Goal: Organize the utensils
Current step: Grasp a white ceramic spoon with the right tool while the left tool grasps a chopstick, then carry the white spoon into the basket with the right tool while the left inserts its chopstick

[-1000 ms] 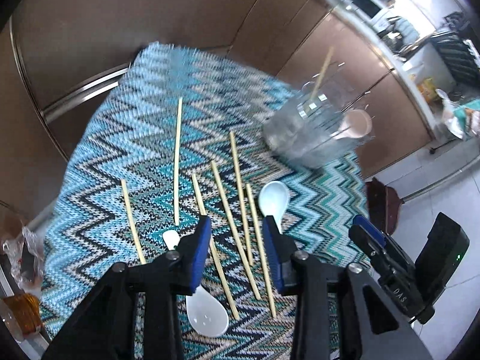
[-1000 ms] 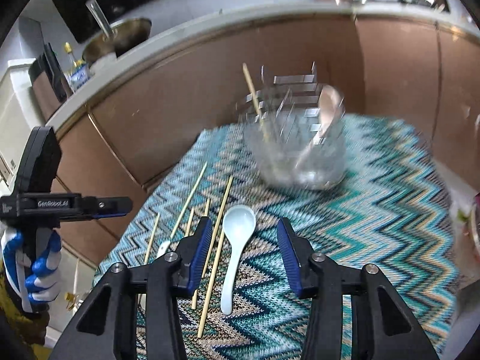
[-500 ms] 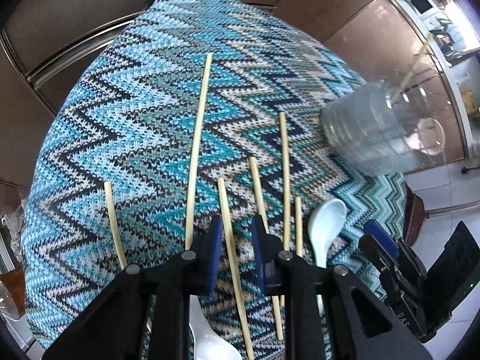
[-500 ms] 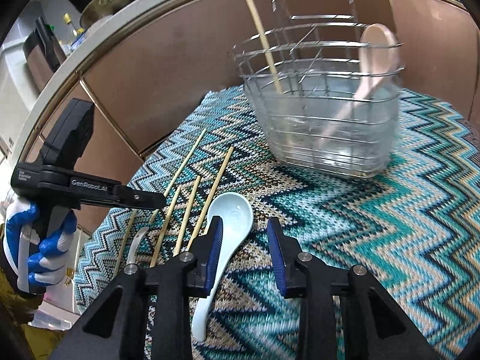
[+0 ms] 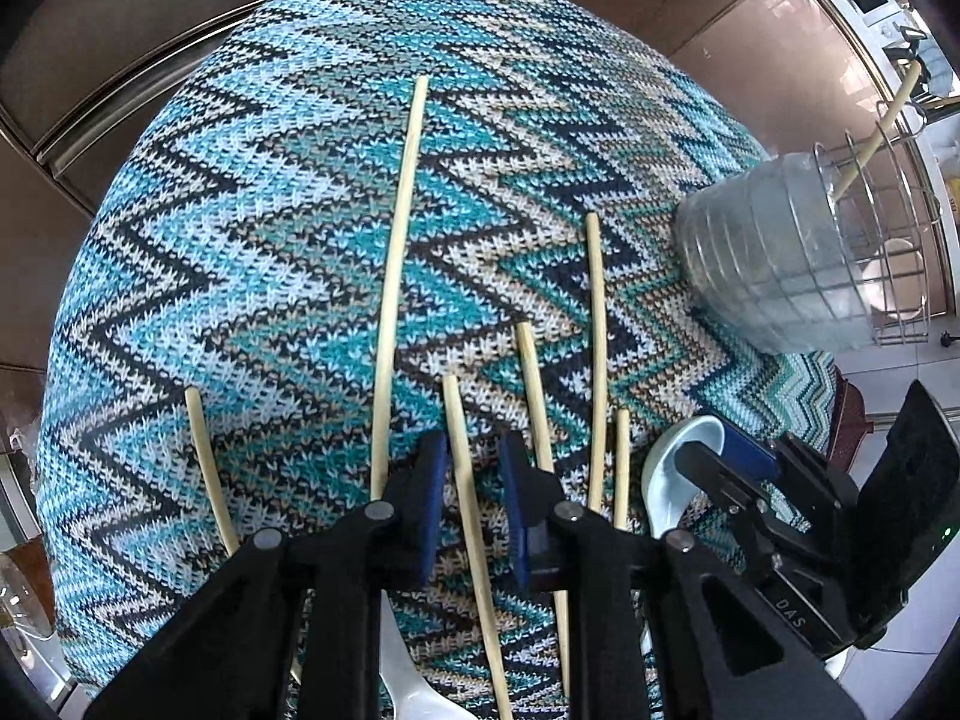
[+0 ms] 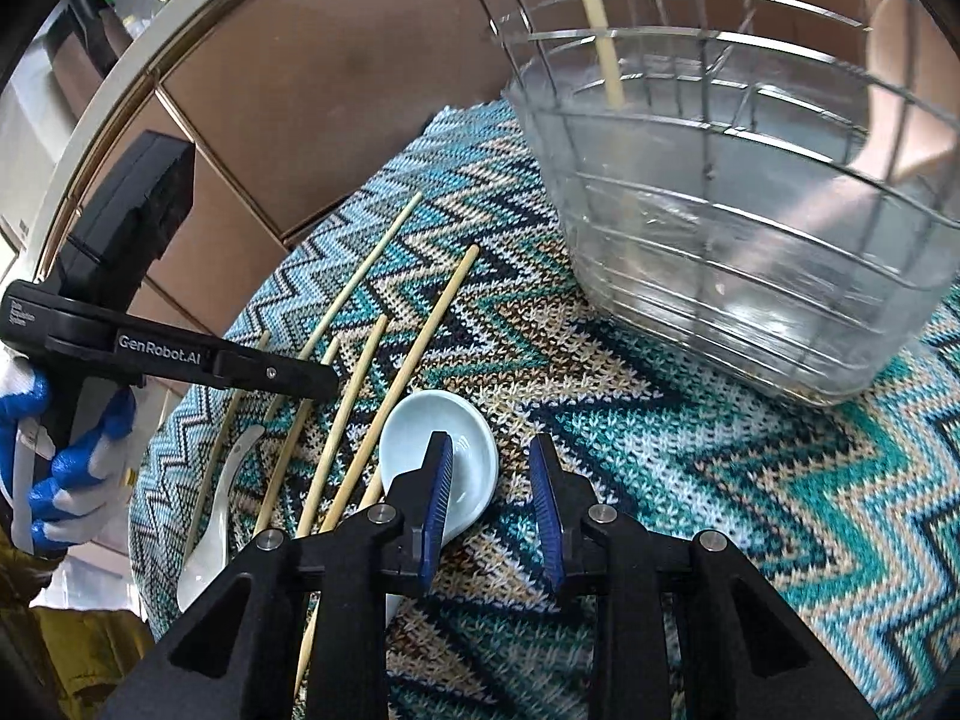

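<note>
Between the blue pads of the left gripper (image 5: pixel 471 495) lies one bamboo chopstick (image 5: pixel 468 510), running lengthwise through the gap on the zigzag knitted cloth (image 5: pixel 270 240). The jaws have just been closing and now stand narrow, yet a sliver of cloth shows on either side of the stick, so the pads do not press on it. More chopsticks (image 5: pixel 396 276) lie roughly parallel around it: a long one and a short one on the left, three on the right. A white spoon (image 5: pixel 402 678) shows below the left gripper's frame.

Off to the right of these sticks, the right gripper (image 6: pixel 492 498) reaches over a pale blue ceramic spoon (image 6: pixel 462 450). Its jaws have also just been closing but remain apart; the left pad sits over the bowl of the spoon while the right pad stands above bare cloth, beside the spoon's rim. Whether the left pad touches the bowl cannot be told. The spoon's handle runs back under the gripper's frame.

Farther out, near the far right edge of the cloth, stands a wire utensil basket (image 6: pixel 750 252) with a clear liner, holding one upright chopstick (image 6: pixel 600 42) and a pinkish spoon (image 6: pixel 900 90). A hand in a blue-and-white glove (image 6: pixel 54 468) grips the left tool's handle in the right wrist view. Brown cabinet fronts (image 6: pixel 336 90) rise behind the cloth.
</note>
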A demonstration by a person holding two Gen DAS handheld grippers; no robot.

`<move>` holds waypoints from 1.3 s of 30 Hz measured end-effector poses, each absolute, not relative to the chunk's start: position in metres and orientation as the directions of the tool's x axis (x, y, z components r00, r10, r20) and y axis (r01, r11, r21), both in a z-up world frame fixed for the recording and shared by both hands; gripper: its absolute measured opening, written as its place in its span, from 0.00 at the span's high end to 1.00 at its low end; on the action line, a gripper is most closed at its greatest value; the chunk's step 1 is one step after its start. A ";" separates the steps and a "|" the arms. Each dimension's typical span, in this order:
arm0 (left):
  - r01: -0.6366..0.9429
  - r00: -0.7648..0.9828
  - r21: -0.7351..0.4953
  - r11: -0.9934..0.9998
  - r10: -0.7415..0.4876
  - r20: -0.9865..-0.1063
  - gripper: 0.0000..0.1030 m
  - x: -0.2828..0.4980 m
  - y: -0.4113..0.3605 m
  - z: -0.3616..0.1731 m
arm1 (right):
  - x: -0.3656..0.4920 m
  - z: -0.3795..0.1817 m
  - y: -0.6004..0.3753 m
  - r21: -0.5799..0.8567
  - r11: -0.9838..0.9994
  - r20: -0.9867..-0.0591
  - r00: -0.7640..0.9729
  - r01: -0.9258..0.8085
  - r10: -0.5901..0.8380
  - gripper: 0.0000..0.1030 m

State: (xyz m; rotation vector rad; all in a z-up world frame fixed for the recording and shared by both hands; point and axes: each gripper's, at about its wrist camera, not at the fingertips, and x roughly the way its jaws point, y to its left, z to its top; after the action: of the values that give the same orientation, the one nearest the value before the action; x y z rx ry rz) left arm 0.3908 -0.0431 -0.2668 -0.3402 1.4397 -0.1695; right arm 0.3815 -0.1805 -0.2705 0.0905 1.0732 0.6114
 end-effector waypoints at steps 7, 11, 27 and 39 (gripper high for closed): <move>-0.109 0.140 -0.323 0.940 -0.307 -0.941 0.90 0.398 -0.051 -0.270 | 0.388 -0.270 -0.178 0.351 0.819 -0.798 0.313 -0.454 0.516 0.90; -0.129 0.148 -0.325 0.937 -0.305 -0.941 0.94 0.395 -0.044 -0.271 | 0.384 -0.264 -0.178 0.315 0.828 -0.800 0.341 -0.464 0.495 0.94; -0.065 0.325 -0.410 0.910 -0.370 -0.871 0.95 0.354 -0.029 -0.220 | 0.324 -0.200 -0.185 0.127 0.893 -0.759 0.537 -0.432 0.368 0.94; 0.023 0.461 -0.425 0.905 -0.386 -0.799 0.95 0.309 -0.029 -0.163 | 0.253 -0.151 -0.198 0.056 0.938 -0.679 0.675 -0.342 0.287 0.94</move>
State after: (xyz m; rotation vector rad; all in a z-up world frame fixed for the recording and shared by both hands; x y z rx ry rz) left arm 0.3089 -0.0291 -0.1627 -0.3815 1.0677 -0.2593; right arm 0.2535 -0.1982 -0.1511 -0.0778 0.7500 0.3542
